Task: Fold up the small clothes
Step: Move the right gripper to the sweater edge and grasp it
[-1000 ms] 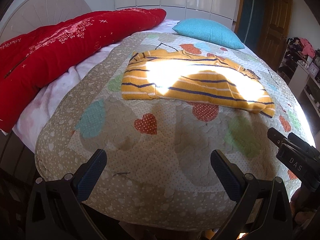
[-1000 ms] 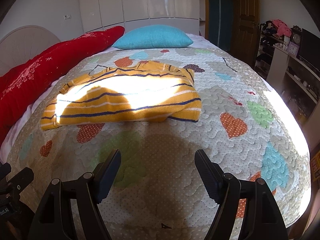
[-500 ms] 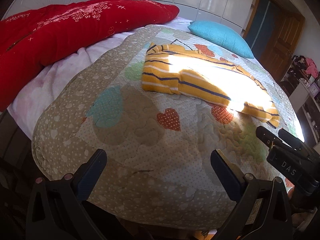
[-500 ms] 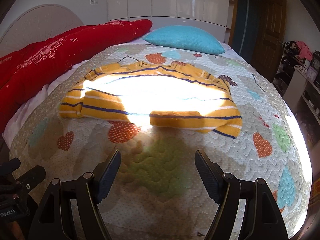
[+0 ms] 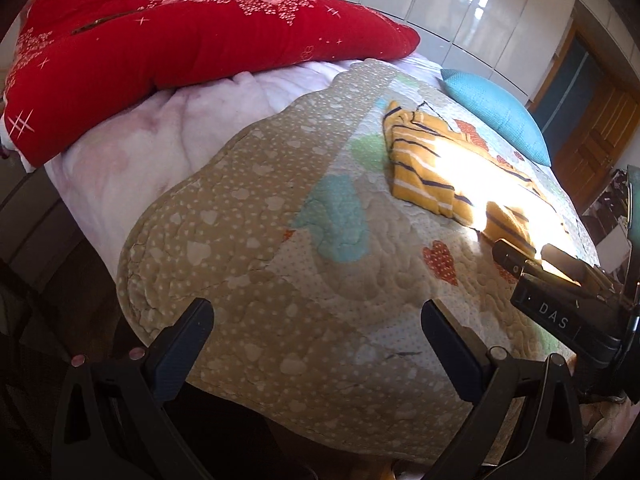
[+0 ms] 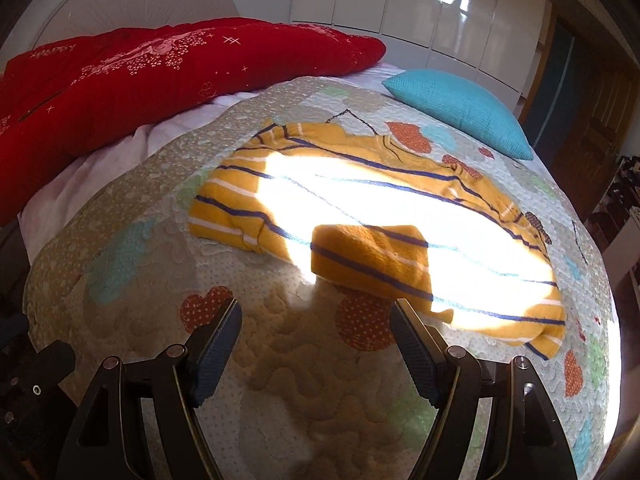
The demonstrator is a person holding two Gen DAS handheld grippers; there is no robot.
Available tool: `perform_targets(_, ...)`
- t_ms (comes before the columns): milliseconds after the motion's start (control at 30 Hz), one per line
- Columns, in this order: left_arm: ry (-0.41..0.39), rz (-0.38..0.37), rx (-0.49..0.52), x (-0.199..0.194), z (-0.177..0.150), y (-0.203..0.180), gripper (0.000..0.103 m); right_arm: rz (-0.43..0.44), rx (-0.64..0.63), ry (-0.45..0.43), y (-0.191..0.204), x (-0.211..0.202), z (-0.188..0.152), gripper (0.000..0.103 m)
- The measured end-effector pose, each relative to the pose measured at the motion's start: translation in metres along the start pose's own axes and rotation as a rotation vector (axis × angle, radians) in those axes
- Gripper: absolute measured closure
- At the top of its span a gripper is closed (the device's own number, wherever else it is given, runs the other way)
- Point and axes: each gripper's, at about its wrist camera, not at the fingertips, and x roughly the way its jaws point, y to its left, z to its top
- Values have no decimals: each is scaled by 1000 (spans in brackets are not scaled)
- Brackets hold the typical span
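Observation:
A small yellow sweater with navy and white stripes [image 6: 360,216] lies flat on the quilted bedspread [image 6: 280,380], partly washed out by sunlight. It also shows in the left wrist view [image 5: 428,160], far off to the upper right. My right gripper [image 6: 316,340] is open and empty, just short of the sweater's near edge. My left gripper [image 5: 316,340] is open and empty over the quilt's near left corner, well away from the sweater. The right gripper's body [image 5: 560,308] shows at the right of the left wrist view.
A long red cushion [image 6: 160,68] lies along the left side of the bed on a pale sheet [image 5: 160,132]. A turquoise pillow [image 6: 456,108] sits at the far end. White cupboards and a wooden door [image 5: 592,132] stand behind.
Both grippers have swung left and moved closer to the bed. The right one now sits near the sweater's edge; the left one looks at the quilt's left corner. Both stay open.

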Motion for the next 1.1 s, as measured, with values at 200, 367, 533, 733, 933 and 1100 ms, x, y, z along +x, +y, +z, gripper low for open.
perform_targets(200,14,20,-70,7,1,25,0,8,-143,-16,35,30,24,23)
perform_targets(367,12,24,-77,6,-1,30,0,11,-266,-37,71,51,39,23)
perform_targets(533,22,7,-80,6,-2,33,0,-6,-327,35,93,93,54,65)
perform_targets(733,6,4,-95,3,-3,41,0,234,4,188,61,114,89,93)
perform_targets(933,4,-3,-93,1,-2,37,0,411,99,228,48,112,91,88)
perform_targets(1100,-4,-3,-54,-4,-1,24,0,463,228,164,-10,82,67,81)
